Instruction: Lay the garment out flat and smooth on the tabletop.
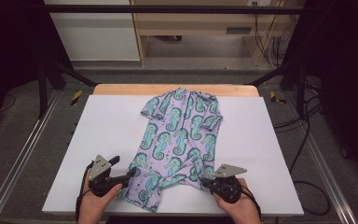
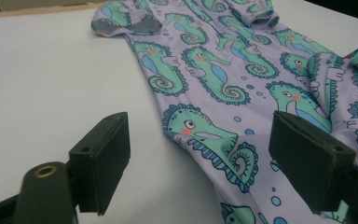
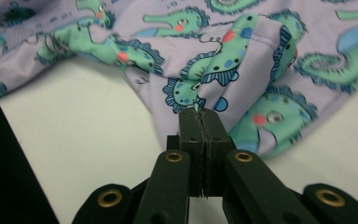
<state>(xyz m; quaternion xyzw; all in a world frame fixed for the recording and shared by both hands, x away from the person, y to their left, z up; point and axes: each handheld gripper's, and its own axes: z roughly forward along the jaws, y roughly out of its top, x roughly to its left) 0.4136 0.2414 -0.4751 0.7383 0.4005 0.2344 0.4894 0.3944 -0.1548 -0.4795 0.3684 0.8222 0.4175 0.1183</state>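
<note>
A lilac child's one-piece suit (image 1: pixel 182 135) printed with green seahorses lies flat on the white table (image 1: pixel 107 126), collar at the far end and legs toward me. My left gripper (image 1: pixel 133 172) is open beside the outer edge of the suit's left leg. In the left gripper view its jaws stand wide apart, with the suit's edge (image 2: pixel 214 140) lying between them on the table. My right gripper (image 1: pixel 205 183) is shut on the right leg's hem. In the right gripper view the jaws (image 3: pixel 199 114) pinch a fold of the fabric (image 3: pixel 242 56), which rises slightly off the table.
The table's wooden back edge (image 1: pixel 121 88) shows beyond the white surface. Metal rails (image 1: pixel 23 154) run along both sides on the floor. Cables (image 1: pixel 303 126) lie on the floor at the right. A wooden shelf unit (image 1: pixel 191 28) stands behind.
</note>
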